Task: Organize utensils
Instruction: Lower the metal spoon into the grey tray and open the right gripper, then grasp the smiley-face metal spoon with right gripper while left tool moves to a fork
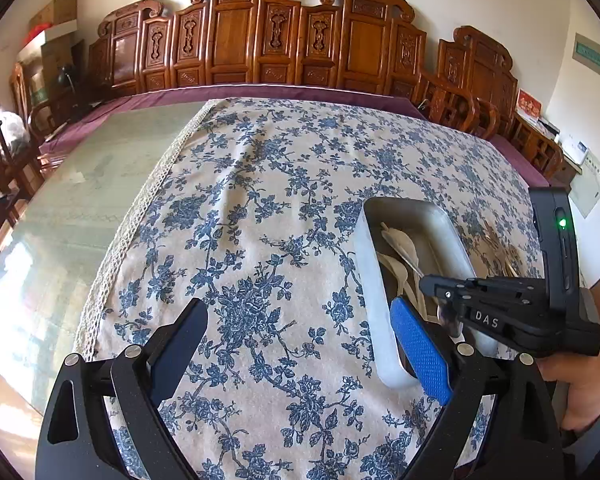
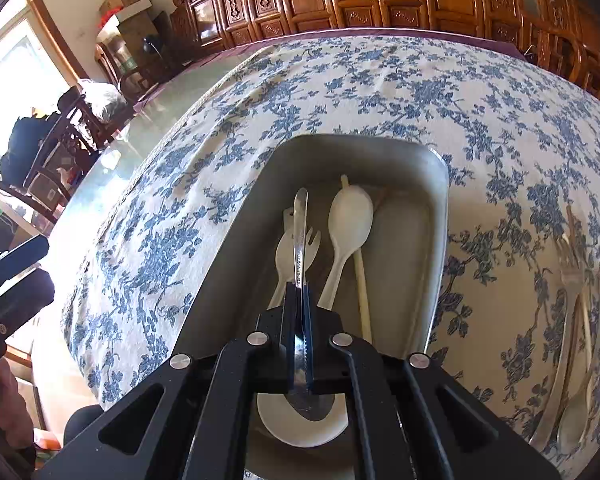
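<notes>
My right gripper (image 2: 299,300) has its fingers pressed together on a metal spoon (image 2: 300,236), pinching it along the handle. The handle is slim, shiny steel with small stamped lettering, and it runs straight out ahead of my fingertips; the bowl end sits behind them, close under the camera, dark and polished. The spoon hangs over a grey tray (image 2: 236,216) with rounded corners, which lies directly ahead of and beneath these fingers.

Inside the tray, just past my fingertips, lie pale cream plastic pieces: a fork (image 2: 300,246) right under the steel handle, a spoon with an oval bowl (image 2: 350,212) to the right of it, and a thin cream stick (image 2: 362,280) beside that. Another cream spoon bowl (image 2: 284,420) shows below my fingers, under the steel bowl. Well to the right of my fingers, outside the tray, more cutlery (image 2: 572,292) lies on the cloth, including a metal fork; the rest there is too blurred to sort out.

My left gripper (image 1: 300,352) has its fingers spread wide with nothing between them, only the blue-flowered cloth (image 1: 260,240) on the worktop. Its right finger, with the blue pad (image 1: 420,352), stands at the near left rim of the tray (image 1: 374,320); I cannot tell if it touches. In the left wrist view, the right gripper reaches over the tray from the right, held by my hand (image 1: 584,392).
</notes>
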Action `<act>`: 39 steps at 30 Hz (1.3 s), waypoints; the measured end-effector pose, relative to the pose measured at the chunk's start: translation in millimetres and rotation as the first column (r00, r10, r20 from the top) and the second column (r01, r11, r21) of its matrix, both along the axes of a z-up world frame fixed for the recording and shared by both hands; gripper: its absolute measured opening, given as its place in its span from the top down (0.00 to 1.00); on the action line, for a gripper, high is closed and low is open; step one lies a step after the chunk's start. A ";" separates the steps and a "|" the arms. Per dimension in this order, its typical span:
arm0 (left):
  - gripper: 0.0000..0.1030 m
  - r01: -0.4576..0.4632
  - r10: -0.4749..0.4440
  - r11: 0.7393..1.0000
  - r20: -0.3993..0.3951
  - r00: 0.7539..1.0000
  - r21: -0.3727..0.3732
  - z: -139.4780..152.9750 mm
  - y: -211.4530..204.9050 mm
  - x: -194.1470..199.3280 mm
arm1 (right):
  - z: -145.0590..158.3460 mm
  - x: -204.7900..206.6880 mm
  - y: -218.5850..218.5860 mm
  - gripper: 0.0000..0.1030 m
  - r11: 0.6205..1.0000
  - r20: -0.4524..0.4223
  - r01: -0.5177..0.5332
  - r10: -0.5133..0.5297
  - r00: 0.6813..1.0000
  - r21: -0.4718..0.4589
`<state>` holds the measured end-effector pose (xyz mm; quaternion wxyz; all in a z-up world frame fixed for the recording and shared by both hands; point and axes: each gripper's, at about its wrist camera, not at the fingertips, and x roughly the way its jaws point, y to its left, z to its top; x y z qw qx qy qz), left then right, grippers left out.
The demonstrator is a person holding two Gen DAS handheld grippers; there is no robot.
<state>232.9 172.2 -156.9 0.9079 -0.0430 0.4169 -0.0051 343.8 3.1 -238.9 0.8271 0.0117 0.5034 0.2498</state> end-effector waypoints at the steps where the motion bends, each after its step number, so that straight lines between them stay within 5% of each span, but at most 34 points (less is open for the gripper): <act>1: 0.14 0.001 -0.001 1.000 0.000 1.000 0.000 -0.2 -0.6 -0.1 | -0.9 -0.4 -0.2 0.96 1.000 -0.004 0.001 -0.001 1.000 0.005; 9: 0.14 0.029 -0.029 1.000 0.001 1.000 0.006 0.0 -11.8 -2.7 | 6.8 -7.1 -10.0 0.93 1.000 0.010 -0.010 0.010 1.000 0.027; 14: 0.14 0.070 -0.071 0.997 0.011 0.997 0.010 3.4 -30.9 -9.1 | 25.9 -27.2 -32.0 0.93 0.999 0.090 -0.039 0.039 0.995 -0.003; 24: 0.14 0.162 -0.164 0.986 0.038 0.986 0.043 15.0 -83.7 -27.0 | 43.2 -52.5 -133.8 0.92 0.997 0.189 0.046 -0.033 0.981 -0.066; 31: 0.14 0.205 -0.206 0.977 0.022 0.978 0.051 9.4 -122.9 -27.2 | 35.3 -42.7 -208.0 0.85 0.986 0.173 0.145 -0.130 0.976 -0.081; 39: 0.14 0.223 -0.223 0.975 0.012 0.975 0.004 4.1 -157.6 -17.0 | 12.5 -30.0 -243.7 0.76 0.977 0.126 0.186 -0.172 0.977 -0.105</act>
